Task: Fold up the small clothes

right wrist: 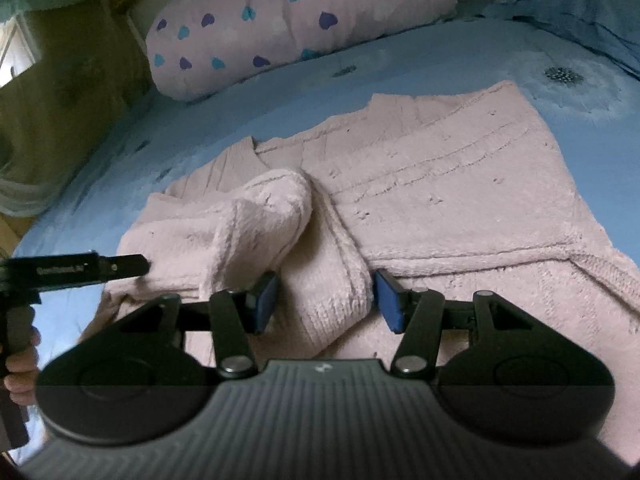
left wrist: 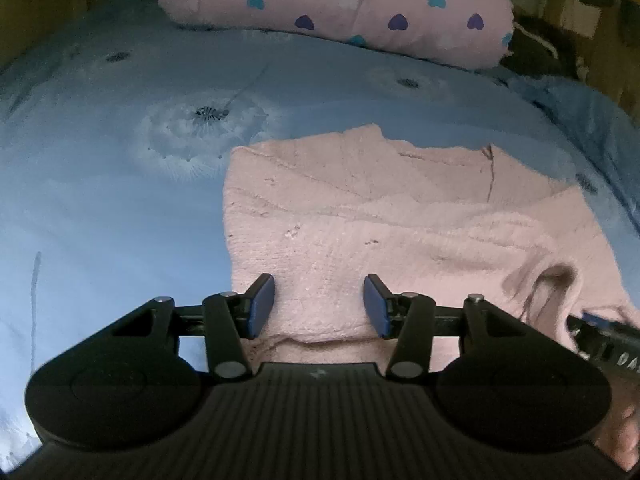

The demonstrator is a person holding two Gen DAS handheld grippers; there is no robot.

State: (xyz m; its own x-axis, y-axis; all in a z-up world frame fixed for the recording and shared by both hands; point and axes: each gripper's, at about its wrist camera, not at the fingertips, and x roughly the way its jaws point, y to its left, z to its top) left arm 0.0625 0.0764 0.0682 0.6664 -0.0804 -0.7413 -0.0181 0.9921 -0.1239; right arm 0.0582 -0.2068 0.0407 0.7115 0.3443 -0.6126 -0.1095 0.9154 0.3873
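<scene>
Through my left wrist camera I count one pink sweater (left wrist: 380, 216), one pillow (left wrist: 340, 4) and one blue bedsheet (left wrist: 100, 200). The sweater is a fuzzy knit with faint ribbed lines, lying flat from centre out to 3 o'clock; a sleeve cuff curls open at 4 o'clock. My left gripper (left wrist: 319, 306) hangs over the sweater's near edge at 6 o'clock, its two blue pads roughly half apart with knit showing in the gap, neither pad pressing on it. The pillow at 12 o'clock is plump, pink, dotted with purple, teal and white hearts. The sheet is smooth, printed with pale dandelion heads. A sliver of my other tool pokes in at 4 o'clock.

Through my right wrist camera the same single sweater (right wrist: 440, 184) fills the middle. One sleeve is folded back into a thick soft roll running from centre toward 6 o'clock. My right gripper (right wrist: 326, 300) straddles the end of that roll, jaws about half open; whether the pads touch the knit I cannot tell. The pillow (right wrist: 288, 20) sits at 11 o'clock, the bedsheet (right wrist: 580, 152) around. My left gripper's black body enters at 9 o'clock, a hand (right wrist: 18, 360) gripping its handle below.
</scene>
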